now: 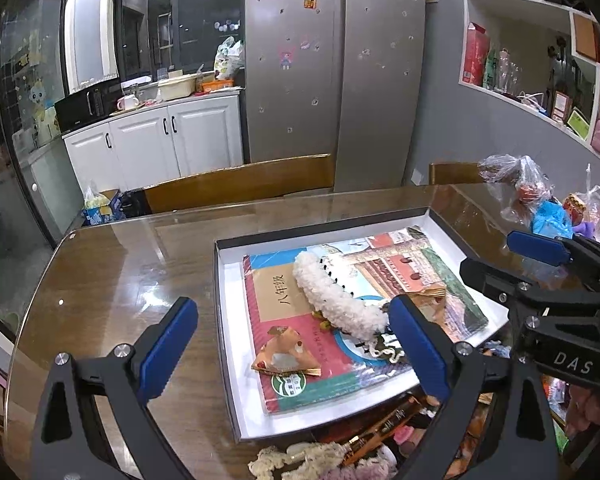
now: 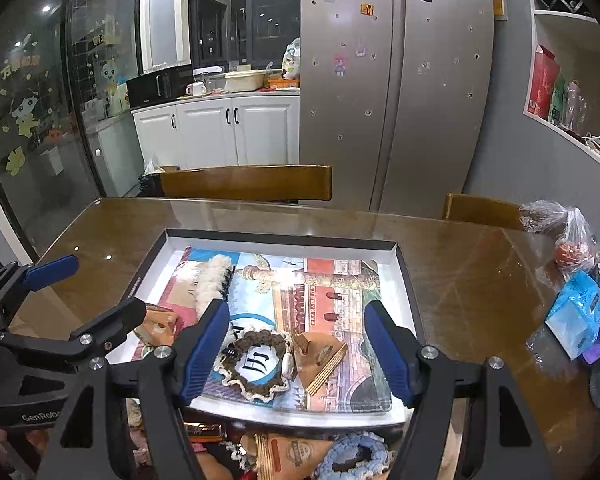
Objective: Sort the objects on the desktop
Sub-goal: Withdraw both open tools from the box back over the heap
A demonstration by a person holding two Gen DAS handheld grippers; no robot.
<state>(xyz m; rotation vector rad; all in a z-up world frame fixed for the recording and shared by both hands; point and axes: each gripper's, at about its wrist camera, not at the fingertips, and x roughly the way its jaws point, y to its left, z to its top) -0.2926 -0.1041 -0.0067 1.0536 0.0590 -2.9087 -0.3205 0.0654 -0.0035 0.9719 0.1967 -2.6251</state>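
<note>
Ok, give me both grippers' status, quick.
Left gripper: open, holding nothing.
Right gripper: open, holding nothing, above the tray.

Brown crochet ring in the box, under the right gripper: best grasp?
Pinch the brown crochet ring across one side of its band, coming from above. It lies flat on the book, so there is no edge to get under; right gripper, open, already hangs over it.

Your left gripper [image 1: 292, 350] and right gripper [image 2: 300, 354] angle downward side by side, jaws spread wide, nothing between the pads.
</note>
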